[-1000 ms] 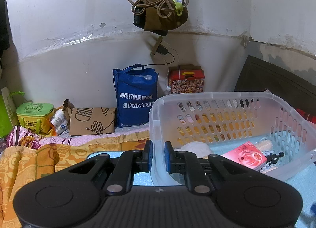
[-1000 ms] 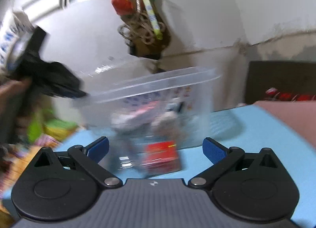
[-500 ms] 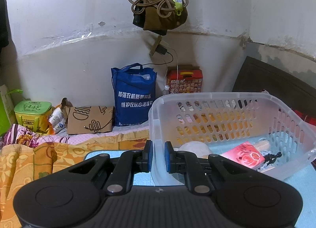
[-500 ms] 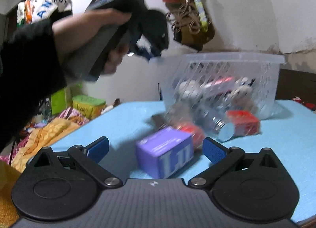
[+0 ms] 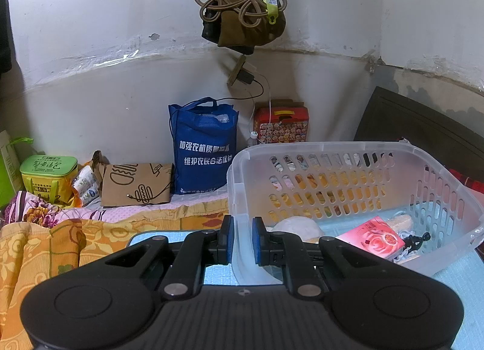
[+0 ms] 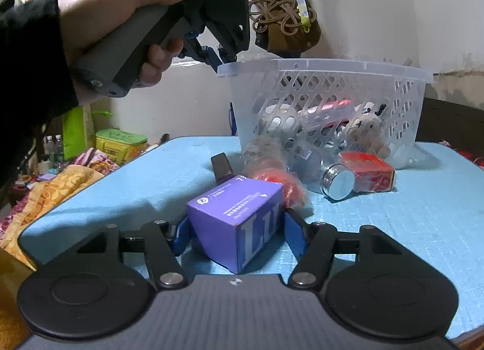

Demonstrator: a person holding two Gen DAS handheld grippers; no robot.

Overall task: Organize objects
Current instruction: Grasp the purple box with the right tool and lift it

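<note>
My left gripper (image 5: pixel 241 239) is shut on the near-left rim of a clear plastic basket (image 5: pixel 429 168); it shows in the right wrist view (image 6: pixel 222 61) gripping the basket's (image 6: pixel 326 64) rim. The basket holds a pink packet (image 5: pixel 373 238) and a white round thing (image 5: pixel 298 227). My right gripper (image 6: pixel 234 236) is shut on a purple box (image 6: pixel 239 216) resting on the blue table (image 6: pixel 393 229). A jar with a metal lid (image 6: pixel 337 182), a red box (image 6: pixel 367 170), a red wrapped item (image 6: pixel 279 179) and a black remote (image 6: pixel 222 166) lie in front of the basket.
Beyond the table's left edge lie an orange blanket (image 5: pixel 45 244), a green tin (image 5: pixel 48 173), a brown paper bag (image 5: pixel 136 183), a blue tote bag (image 5: pixel 204 145) and a red case (image 5: pixel 281 124) against the wall. Cords and a brown bag (image 5: pixel 242 8) hang above.
My right gripper swung around to face the table's objects, moved up to the purple box and closed on it. My left gripper stayed clamped on the basket rim.
</note>
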